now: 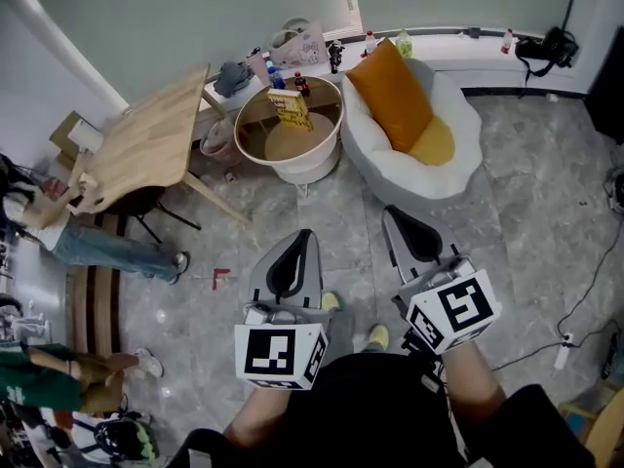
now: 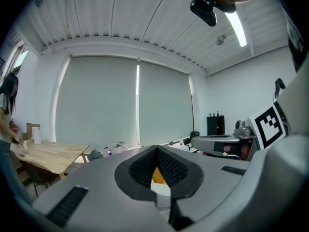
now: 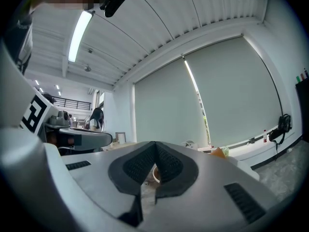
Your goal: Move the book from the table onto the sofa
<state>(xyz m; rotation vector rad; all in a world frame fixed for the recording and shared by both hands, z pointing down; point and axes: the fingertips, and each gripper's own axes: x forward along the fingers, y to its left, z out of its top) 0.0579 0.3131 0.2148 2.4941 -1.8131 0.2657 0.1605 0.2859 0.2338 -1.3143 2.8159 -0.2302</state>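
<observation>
Book [image 1: 292, 108]: yellow cover, print too small to read, propped on the round worktop [image 1: 314, 161] (white wall, tan top), well apart from both tools. Just beside the worktop, a rounded white sofa [image 1: 434, 181] carries a smooth orange cushion [image 1: 390, 91]. Left hand-held gripper [image 1: 304, 234] and right hand-held gripper [image 1: 391, 211]: grey shells, black ribbed pads pressed together at the tips, nothing pinched; each carries a marker cube [image 1: 278, 354] with black-and-white squares, no lettering.
</observation>
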